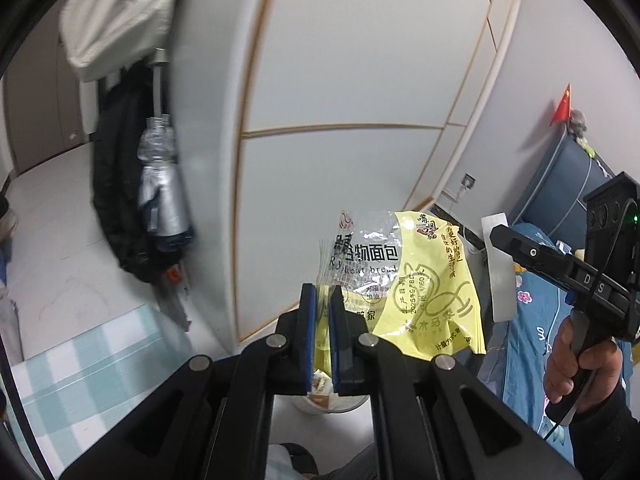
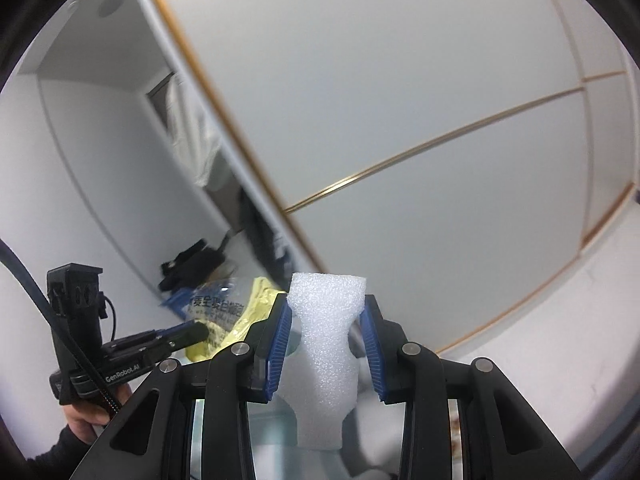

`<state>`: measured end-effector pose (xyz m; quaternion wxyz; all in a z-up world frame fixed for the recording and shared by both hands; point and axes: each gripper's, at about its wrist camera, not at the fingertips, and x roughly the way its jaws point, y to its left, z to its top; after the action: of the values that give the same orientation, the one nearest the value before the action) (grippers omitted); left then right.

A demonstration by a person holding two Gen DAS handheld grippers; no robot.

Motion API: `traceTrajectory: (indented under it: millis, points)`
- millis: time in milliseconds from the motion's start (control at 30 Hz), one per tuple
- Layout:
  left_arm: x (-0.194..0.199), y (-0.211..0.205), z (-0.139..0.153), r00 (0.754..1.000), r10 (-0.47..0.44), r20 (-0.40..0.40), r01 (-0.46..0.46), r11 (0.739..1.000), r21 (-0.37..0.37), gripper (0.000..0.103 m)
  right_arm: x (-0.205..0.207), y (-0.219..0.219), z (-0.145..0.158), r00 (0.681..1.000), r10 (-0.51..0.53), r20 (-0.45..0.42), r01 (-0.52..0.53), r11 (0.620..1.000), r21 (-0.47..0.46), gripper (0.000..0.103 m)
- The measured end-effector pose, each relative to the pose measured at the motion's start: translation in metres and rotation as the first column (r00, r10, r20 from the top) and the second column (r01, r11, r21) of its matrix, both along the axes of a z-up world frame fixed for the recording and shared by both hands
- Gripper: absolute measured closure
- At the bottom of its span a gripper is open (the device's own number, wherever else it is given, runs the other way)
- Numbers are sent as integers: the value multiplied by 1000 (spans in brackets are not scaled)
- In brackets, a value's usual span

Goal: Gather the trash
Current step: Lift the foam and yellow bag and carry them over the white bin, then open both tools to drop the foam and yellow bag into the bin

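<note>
While its blue pads [image 1: 308, 320] pressed flat on a yellow-and-clear bread wrapper [image 1: 420, 280], the left gripper [image 1: 324, 304] held it raised before white wardrobe doors [image 1: 340, 60], pointing somewhat downward. Pinched at its waist between the right gripper's [image 2: 326, 328] pads [image 2: 280, 344], a white foam piece [image 2: 326, 344] stood upright. Each tool's handle was gripped from below by a dark-sleeved hand [image 1: 576, 364], both side by side above a white bin [image 1: 328, 402].

a white wardrobe [image 1: 340, 60] with gold trim, a black coat [image 1: 120, 184] hanging beside it, a small red flag [image 1: 562, 106].
</note>
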<state>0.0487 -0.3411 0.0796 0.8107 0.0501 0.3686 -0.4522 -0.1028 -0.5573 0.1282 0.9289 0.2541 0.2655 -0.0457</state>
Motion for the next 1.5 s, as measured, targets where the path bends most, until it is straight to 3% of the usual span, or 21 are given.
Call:
traceTrajectory:
  millis: [367,667,1000,1167,1500]
  points:
    - [4,-81,-63,995,-96,-34,100,987,125,101,-26,-70,-65,989,-138,-48,137,990,-20,68]
    - [7,-128,-137,981,-160,-113,186,943,277,101,-22,-110,-166,964,-183,-193,204,974,95,68]
    - [8,-143,-210,964,-166,-207,243,864,441,101,-15,-129,-272,908,-199,-369,293,930,220,68]
    - [9,-150,-233,958,-159,-239,261,828,496,101,-17,-134,-316,877,-146,-458,308,902,302,68]
    - [1,-159,-284,935,-126,-333,314,732,605,101,3,-121,-371,836,-73,-544,303,888,346,68]
